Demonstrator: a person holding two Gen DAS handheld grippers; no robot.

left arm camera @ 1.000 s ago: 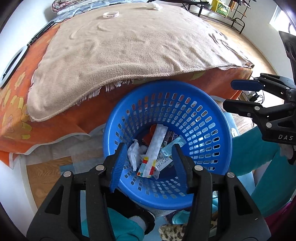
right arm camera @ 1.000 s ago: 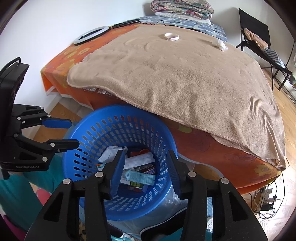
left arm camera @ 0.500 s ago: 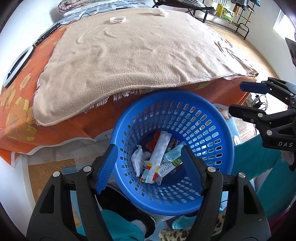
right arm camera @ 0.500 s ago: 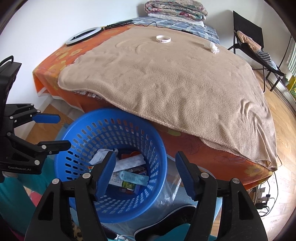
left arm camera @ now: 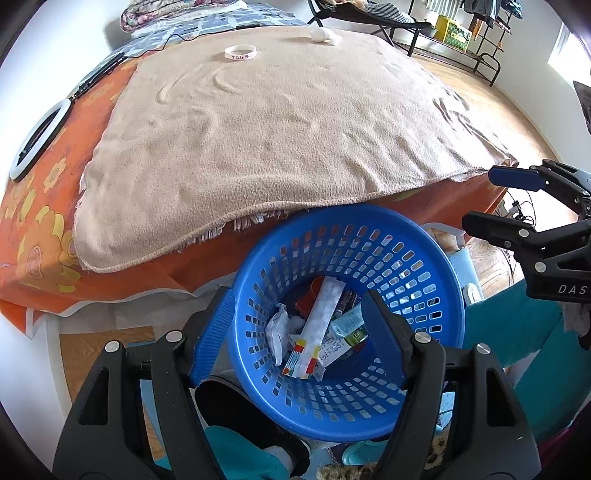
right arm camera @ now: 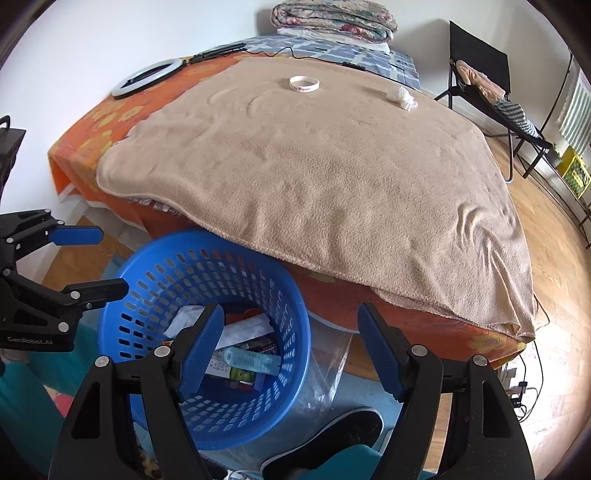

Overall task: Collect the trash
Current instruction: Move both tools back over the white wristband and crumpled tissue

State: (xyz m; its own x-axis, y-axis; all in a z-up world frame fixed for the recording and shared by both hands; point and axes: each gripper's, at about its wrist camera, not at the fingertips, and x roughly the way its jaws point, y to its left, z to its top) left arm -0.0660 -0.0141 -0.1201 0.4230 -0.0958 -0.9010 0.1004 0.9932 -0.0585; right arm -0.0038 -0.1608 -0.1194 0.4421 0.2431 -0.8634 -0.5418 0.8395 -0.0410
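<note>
A blue perforated basket (left arm camera: 436, 266) stands on the floor against the bed and holds wrappers, a crumpled tissue and a small tube (left arm camera: 317, 328). It also shows in the right wrist view (right arm camera: 295, 314). My left gripper (left arm camera: 299, 310) is open and empty above the basket. My right gripper (right arm camera: 291, 328) is open and empty over the basket's right rim. On the tan blanket (right arm camera: 332, 166) lie a crumpled white tissue (right arm camera: 403, 98) and a white wristband (right arm camera: 304, 84), both far from the grippers.
The bed has an orange flowered sheet (left arm camera: 40, 221). A ring light (right arm camera: 147, 77) and a cable lie at its far edge, with folded blankets (right arm camera: 332, 18) behind. A black chair (right arm camera: 480, 74) stands on the wooden floor to the right.
Both grippers have opened wider and pulled back and up from the basket. The views now take in more of the bed top.
</note>
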